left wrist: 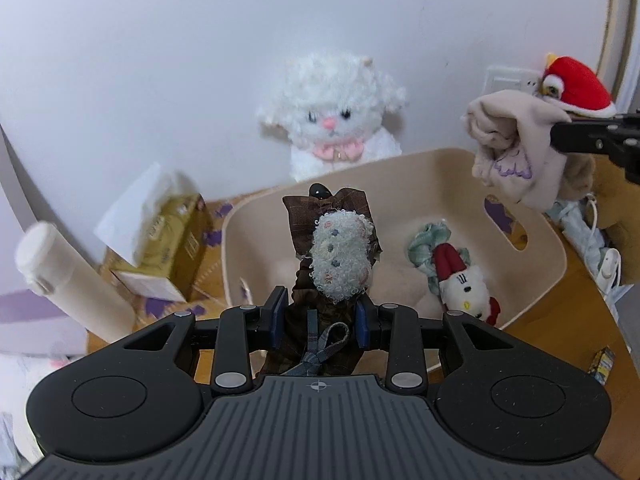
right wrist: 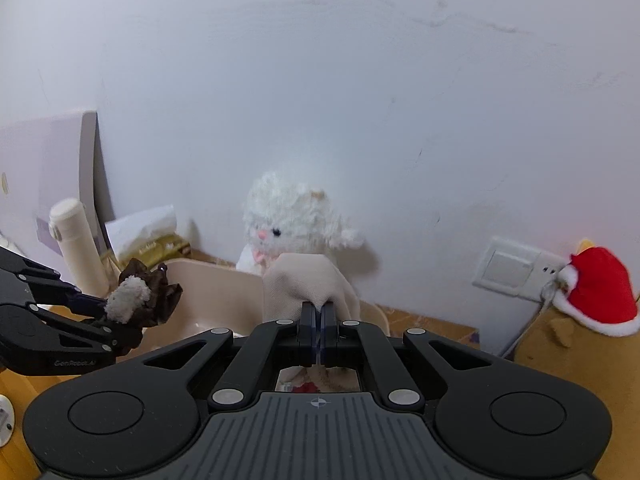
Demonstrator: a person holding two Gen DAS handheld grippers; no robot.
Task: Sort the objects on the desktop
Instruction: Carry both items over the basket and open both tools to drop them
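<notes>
My left gripper [left wrist: 320, 316] is shut on a small doll in brown checked cloth with a curly pale head [left wrist: 340, 256], held above the near rim of the beige bin [left wrist: 536, 232]. The same doll shows at the left of the right wrist view [right wrist: 140, 298], in the left gripper [right wrist: 100, 308]. My right gripper [right wrist: 319, 312] is shut on a beige cloth [right wrist: 304, 284], held above the bin [right wrist: 216, 292]; that cloth shows in the left wrist view [left wrist: 516, 140], gripped by black fingers [left wrist: 584, 136]. Inside the bin lie a white toy with a red hat [left wrist: 464, 280] and a green scrunchie [left wrist: 424, 244].
A white plush cat [left wrist: 336, 120] sits against the wall behind the bin, also in the right wrist view [right wrist: 288, 220]. A tissue box [left wrist: 172, 240] and cream bottle [left wrist: 68, 280] stand left. A red-capped plush [left wrist: 576, 88] and wall socket [right wrist: 508, 268] are right.
</notes>
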